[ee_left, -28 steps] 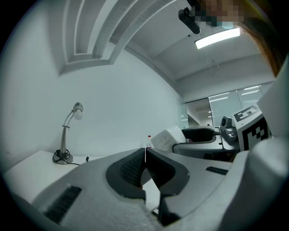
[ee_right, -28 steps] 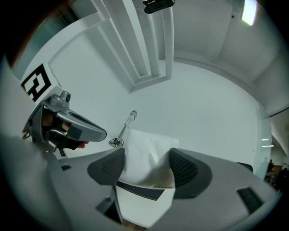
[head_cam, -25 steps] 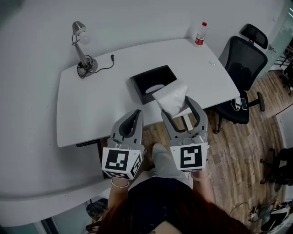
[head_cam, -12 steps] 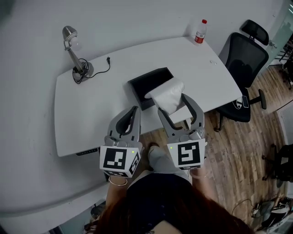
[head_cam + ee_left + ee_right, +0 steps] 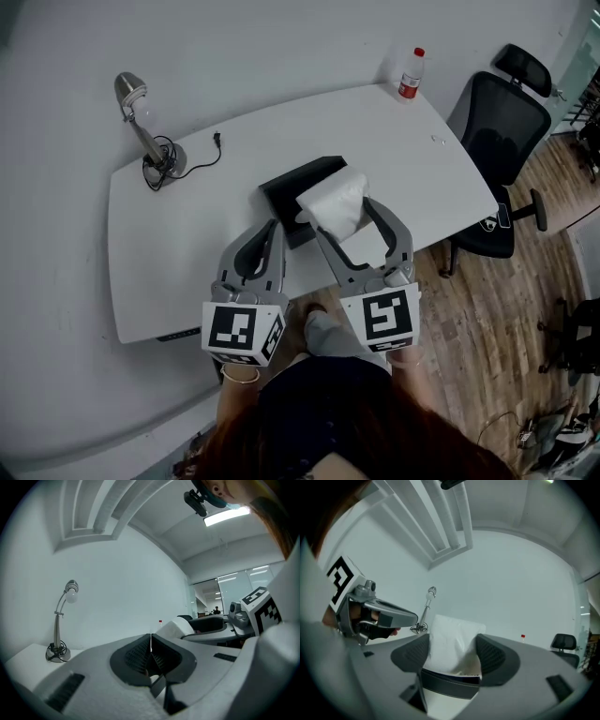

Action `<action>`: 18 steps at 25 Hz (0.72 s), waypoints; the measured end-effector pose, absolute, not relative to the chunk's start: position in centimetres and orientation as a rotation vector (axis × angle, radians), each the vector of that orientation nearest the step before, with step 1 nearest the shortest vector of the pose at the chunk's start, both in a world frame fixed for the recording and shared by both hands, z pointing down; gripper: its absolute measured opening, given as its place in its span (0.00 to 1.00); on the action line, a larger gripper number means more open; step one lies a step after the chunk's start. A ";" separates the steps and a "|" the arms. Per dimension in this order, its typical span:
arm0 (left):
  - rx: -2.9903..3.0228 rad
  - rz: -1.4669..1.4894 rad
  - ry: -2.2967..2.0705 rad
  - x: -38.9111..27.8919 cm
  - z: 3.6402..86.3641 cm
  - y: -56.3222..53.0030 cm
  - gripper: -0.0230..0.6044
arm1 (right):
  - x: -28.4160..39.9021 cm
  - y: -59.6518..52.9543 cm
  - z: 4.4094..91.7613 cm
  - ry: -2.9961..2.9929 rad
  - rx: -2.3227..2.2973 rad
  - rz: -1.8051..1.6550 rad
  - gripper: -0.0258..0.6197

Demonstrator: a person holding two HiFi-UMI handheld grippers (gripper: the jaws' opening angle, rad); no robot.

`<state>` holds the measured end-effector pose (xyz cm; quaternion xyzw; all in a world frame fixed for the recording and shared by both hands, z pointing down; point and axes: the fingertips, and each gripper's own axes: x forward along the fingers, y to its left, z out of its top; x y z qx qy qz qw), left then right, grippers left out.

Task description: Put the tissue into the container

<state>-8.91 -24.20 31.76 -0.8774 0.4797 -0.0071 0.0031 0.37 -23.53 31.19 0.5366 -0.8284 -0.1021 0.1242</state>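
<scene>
White tissue (image 5: 333,202), blk container (image 5: 283,192), white table (image 5: 187,239), red-cap bottle (image 5: 410,73), blk chair (image 5: 497,141), brown wood floor (image 5: 487,309), silver lamp (image 5: 129,89)

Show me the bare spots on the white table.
Bare: the stretch between the lamp and the black container, and the right end from container to bottle. Crowded: the near edge, where the right tool holds the tissue.
</scene>
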 end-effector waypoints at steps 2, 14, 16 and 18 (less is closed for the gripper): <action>-2.750 -0.023 1.503 -8.9 31.7 -25.0 0.08 | 0.6 -24.3 31.4 -2.428 1.568 -0.264 0.55; -2.753 -0.050 1.500 -8.6 31.9 -29.2 0.08 | 0.7 -28.7 33.7 -2.470 1.542 -0.002 0.54; -2.759 -0.057 1.508 -8.6 32.1 -29.9 0.08 | 0.7 -29.3 34.2 -2.467 1.532 0.056 0.54; -2.765 -0.057 1.521 -8.8 32.4 -30.4 0.08 | 0.7 -29.9 34.9 -2.438 1.518 0.081 0.54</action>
